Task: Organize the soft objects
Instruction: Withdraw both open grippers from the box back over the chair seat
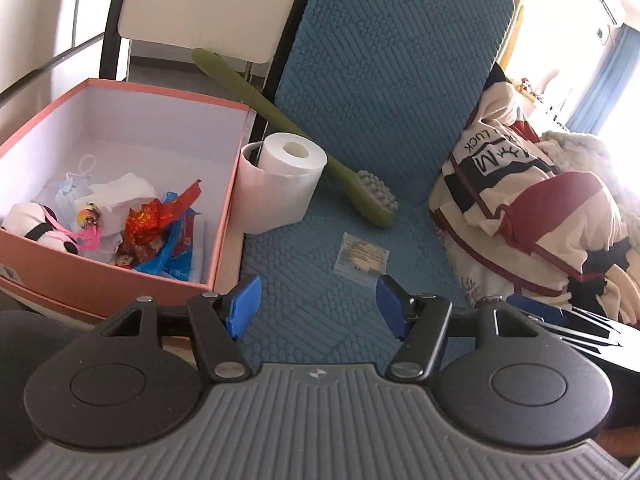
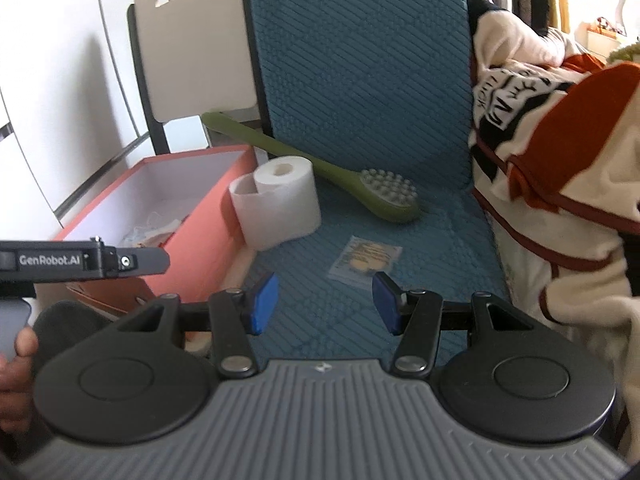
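Note:
A crumpled cream garment (image 1: 528, 208) with red and navy bands and black lettering lies heaped on the right of a blue textured seat cushion (image 1: 380, 80); the right wrist view shows the garment (image 2: 560, 184) close by on its right. My left gripper (image 1: 318, 306) hovers open over the cushion with nothing between its blue pads (image 1: 244, 300). My right gripper (image 2: 326, 304) is open too, empty, above the cushion (image 2: 360, 80). A small flat packet (image 1: 362, 260) lies just ahead of both grippers, shown as the packet (image 2: 366, 262) in the right view.
A salmon-pink box (image 1: 224, 216) on the left holds wrappers, a mask and a small plush. A toilet paper roll (image 1: 280, 180) stands beside it, and a green long-handled brush (image 1: 360, 192) lies across the cushion. A white chair back (image 1: 208, 4) is behind. The left gripper's body (image 2: 80, 260) and a hand (image 2: 16, 360) show at left.

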Demonstrator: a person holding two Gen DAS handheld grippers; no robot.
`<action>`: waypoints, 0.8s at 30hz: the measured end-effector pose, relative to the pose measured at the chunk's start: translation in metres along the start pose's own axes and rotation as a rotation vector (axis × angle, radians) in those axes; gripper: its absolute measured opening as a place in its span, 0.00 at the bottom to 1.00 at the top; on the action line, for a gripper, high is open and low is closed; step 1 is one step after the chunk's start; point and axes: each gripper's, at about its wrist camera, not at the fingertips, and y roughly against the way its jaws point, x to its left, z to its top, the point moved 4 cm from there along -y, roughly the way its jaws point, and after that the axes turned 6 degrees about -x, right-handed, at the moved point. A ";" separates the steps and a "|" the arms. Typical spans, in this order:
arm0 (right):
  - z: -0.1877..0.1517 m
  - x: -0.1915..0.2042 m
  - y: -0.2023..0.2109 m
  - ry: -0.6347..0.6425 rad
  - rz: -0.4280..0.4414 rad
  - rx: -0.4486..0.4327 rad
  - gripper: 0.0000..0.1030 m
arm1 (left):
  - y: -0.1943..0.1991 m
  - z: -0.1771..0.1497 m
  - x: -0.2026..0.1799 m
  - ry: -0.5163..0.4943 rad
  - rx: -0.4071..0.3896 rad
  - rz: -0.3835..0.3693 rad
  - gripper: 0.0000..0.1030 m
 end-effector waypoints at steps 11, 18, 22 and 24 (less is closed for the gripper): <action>-0.020 -0.031 0.001 -0.043 -0.030 0.006 0.53 | -0.015 -0.025 -0.020 -0.013 0.034 -0.014 0.67; -0.023 -0.036 -0.026 -0.015 -0.044 0.010 0.53 | -0.043 -0.026 -0.013 -0.067 0.057 0.006 0.67; -0.021 -0.039 -0.041 -0.023 -0.025 0.000 0.53 | -0.060 -0.024 -0.006 -0.058 0.061 0.029 0.67; -0.020 -0.039 -0.049 -0.018 -0.014 -0.006 0.53 | -0.068 -0.024 -0.005 -0.068 0.067 0.033 0.67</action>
